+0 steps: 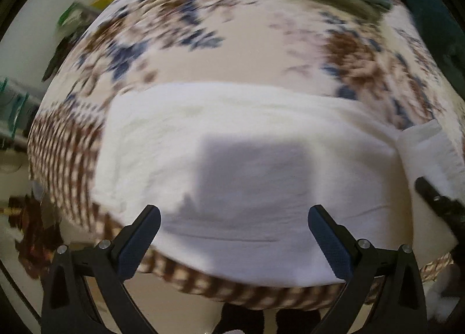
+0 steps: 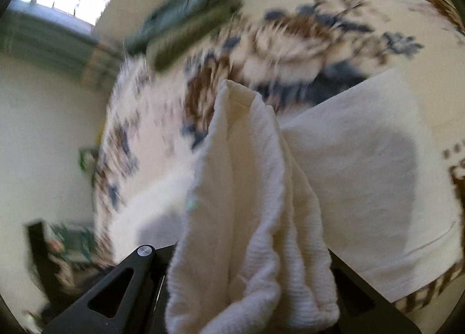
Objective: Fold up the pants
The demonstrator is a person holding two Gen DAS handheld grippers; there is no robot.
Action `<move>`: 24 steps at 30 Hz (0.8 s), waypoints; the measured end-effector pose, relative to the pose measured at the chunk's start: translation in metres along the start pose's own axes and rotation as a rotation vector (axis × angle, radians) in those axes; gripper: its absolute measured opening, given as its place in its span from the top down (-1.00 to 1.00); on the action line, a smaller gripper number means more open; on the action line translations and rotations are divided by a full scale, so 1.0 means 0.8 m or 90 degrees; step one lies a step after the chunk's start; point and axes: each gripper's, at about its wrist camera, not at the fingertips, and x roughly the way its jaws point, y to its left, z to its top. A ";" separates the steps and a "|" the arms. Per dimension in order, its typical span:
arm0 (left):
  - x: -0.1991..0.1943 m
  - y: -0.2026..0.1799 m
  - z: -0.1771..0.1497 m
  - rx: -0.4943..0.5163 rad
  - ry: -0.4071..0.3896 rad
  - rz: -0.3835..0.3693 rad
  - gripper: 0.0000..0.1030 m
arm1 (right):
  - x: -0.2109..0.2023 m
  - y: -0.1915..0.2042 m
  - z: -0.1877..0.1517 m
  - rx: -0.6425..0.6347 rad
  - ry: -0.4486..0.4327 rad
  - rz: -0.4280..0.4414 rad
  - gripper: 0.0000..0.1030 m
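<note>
While no writing reads, the right tongs (image 2: 250, 290) clamp the white pants (image 2: 348, 174); the left tongs (image 1: 234, 226) hang apart above them.

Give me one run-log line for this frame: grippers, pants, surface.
left gripper: open, empty, above white pants | right gripper: shut on bunched end of pants | surface: floral cloth | fold: unfinished

Left gripper (image 1: 234, 217): lower centre of its frame, fingers (image 1: 145, 242) spread wide, nothing between them. Right gripper (image 2: 250, 284): bottom of its frame, clamped tight on white ribbed pants (image 2: 250, 203), fingertips hidden by the cloth.
</note>
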 end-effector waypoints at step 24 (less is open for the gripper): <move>0.072 -0.157 0.063 0.083 0.077 -0.129 -0.61 | -0.069 -0.186 0.050 0.094 0.108 -0.173 -0.19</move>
